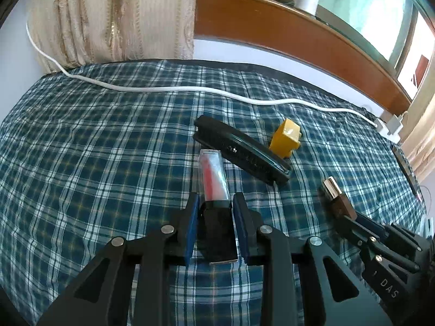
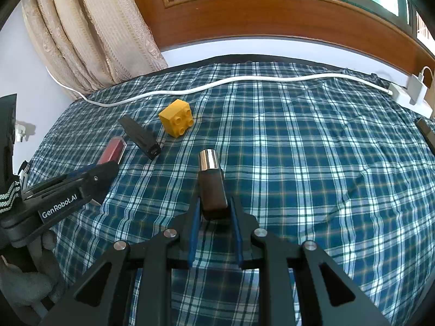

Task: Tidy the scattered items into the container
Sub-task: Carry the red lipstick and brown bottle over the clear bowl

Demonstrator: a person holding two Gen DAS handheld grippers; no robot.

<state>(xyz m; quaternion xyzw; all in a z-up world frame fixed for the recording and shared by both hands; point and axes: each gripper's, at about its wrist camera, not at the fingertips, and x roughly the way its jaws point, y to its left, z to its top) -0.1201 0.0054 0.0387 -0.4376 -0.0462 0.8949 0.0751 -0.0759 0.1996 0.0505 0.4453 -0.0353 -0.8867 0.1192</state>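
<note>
Both tongs worked over a desk covered in a blue plaid cloth. Left tongs held a lip-gloss tube between the blue pads, black cap toward the camera and clear red-filled end pointing away; a slight gap showed on the right pad, so a firm clamp could not be confirmed. Right tongs were clamped on a dark brown bottle, its chrome cap pointing away. Still loose on the cloth: a black comb-like piece just beyond the tube, and a yellow toy brick beside its far right end, studs facing sideways. A white cable ran along the far edge to a white charger at far right. The container was not in view.
</note>
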